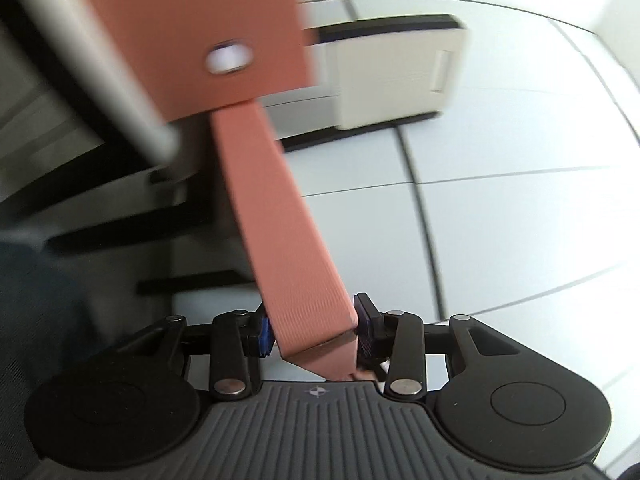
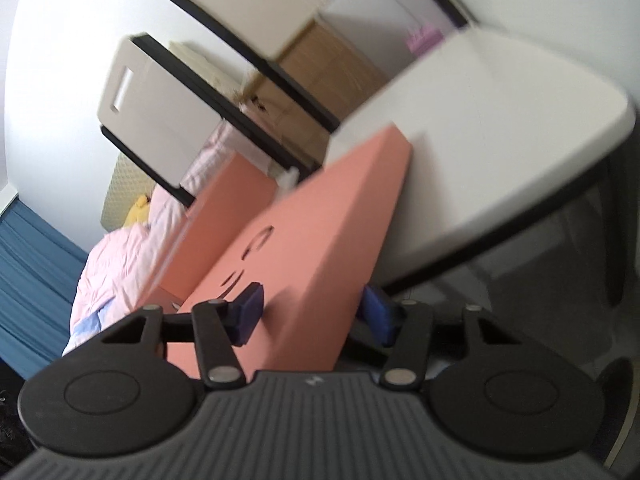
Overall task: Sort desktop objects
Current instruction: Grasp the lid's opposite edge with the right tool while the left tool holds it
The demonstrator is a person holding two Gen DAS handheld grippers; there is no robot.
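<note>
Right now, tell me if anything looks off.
The salmon box is lifted off the table and tilted, with both grippers clamped on it: the right gripper on its body, the left gripper on its narrow edge. No damage or spill shows; both views are blurred.

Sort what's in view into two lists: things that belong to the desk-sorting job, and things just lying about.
In the job:
- left gripper, shut on the salmon box
- right gripper, clamped on the same salmon box
- white table

Lying about:
- pink bedding
- blue curtain
- yellow toy
</note>
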